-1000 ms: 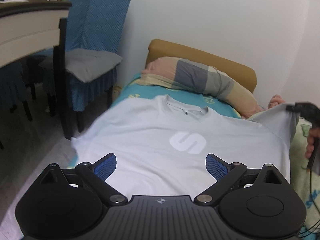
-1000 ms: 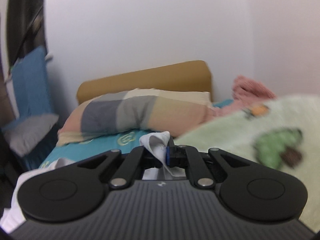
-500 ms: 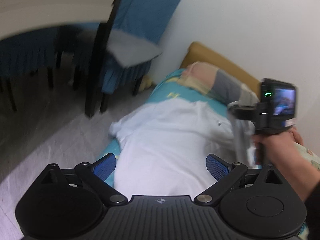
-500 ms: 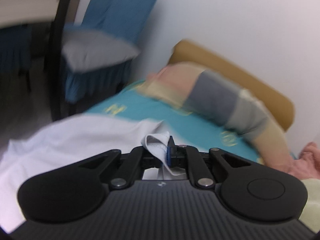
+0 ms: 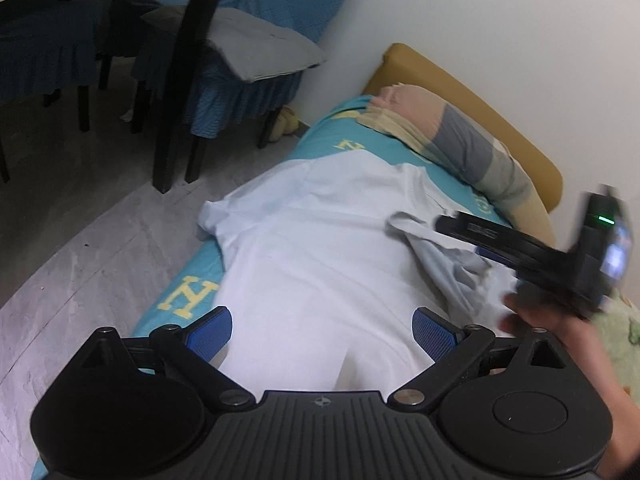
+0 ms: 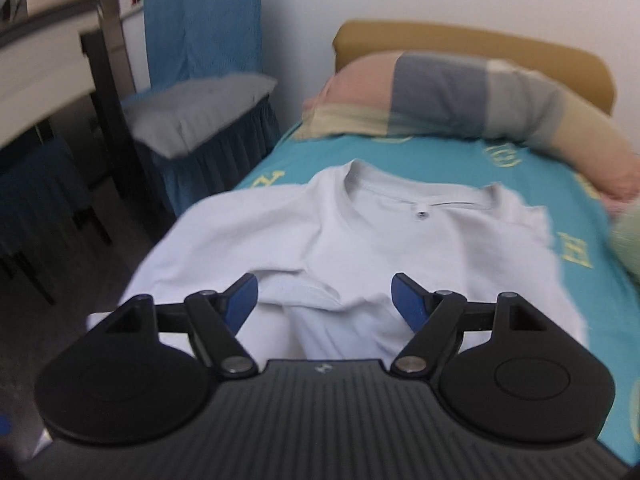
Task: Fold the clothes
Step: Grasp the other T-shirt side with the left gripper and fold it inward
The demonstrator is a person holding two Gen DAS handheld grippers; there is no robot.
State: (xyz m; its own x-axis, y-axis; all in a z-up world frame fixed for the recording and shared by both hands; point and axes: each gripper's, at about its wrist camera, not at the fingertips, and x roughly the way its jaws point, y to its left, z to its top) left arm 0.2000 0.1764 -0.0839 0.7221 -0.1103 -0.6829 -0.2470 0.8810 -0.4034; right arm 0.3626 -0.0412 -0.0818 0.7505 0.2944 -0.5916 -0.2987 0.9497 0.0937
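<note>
Left wrist view: left gripper (image 5: 322,330) low at the near end of the white T-shirt (image 5: 316,264) spread on the bed (image 5: 324,140), jaws parted, holding nothing. Right sleeve (image 5: 436,248) folded in over the chest, right gripper (image 5: 464,228) just above it. Best now to press that fold flat before grabbing the left sleeve.

Right wrist view: right gripper (image 6: 324,296) released, jaws wide, sleeve hem (image 6: 296,290) lying loose between them. Worth checking the edge runs straight below the collar (image 6: 416,204).

White T-shirt (image 6: 400,248), sleeve folded inward
</note>
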